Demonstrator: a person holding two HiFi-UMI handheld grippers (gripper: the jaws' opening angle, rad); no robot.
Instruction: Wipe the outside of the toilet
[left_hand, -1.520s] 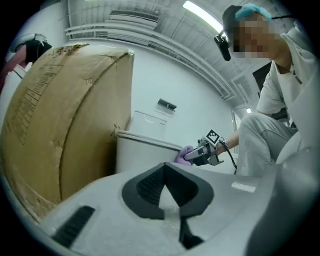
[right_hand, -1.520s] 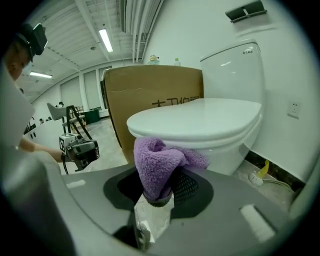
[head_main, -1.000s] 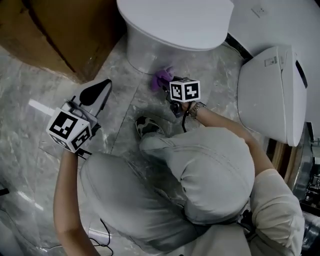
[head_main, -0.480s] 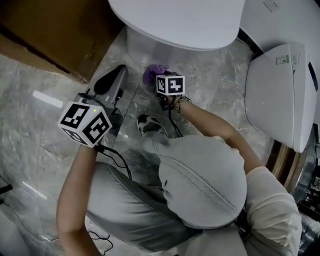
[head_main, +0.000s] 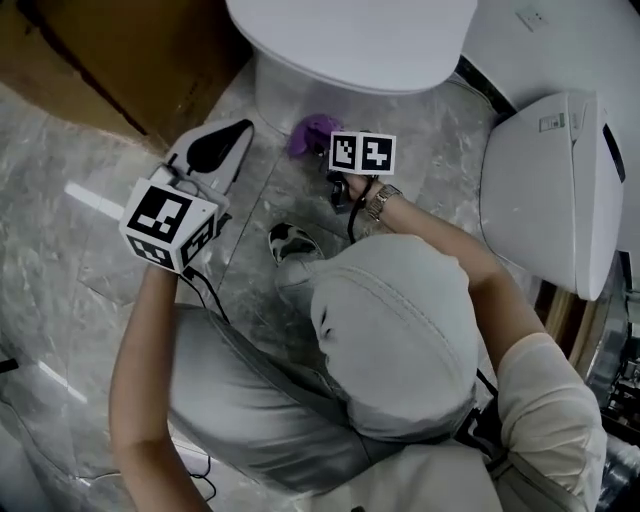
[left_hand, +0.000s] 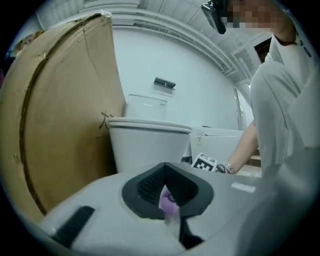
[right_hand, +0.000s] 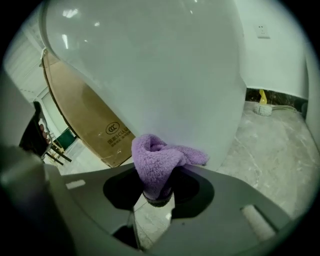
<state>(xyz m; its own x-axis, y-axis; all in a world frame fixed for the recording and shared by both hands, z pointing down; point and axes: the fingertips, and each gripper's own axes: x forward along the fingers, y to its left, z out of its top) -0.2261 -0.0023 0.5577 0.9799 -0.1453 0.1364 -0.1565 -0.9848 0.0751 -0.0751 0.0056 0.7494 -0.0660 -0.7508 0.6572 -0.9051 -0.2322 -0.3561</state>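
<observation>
Right hand-held gripper (right_hand: 157, 194) has the purple cloth (right_hand: 159, 159) on the toilet (right_hand: 150, 65).
I read its jaws clamped on the cloth, which is pressed against the bowl's lower outside wall, just above the marble floor (head_main: 60, 270). Left hand-held gripper (left_hand: 170, 202) is clenched with nothing in it, held by the cardboard box (left_hand: 65, 110), apart from the toilet.

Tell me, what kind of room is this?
Probably a bathroom being fitted out, or a storeroom: a white toilet stands on a marbled floor, with a second white unit and a large cardboard box nearby.
</observation>
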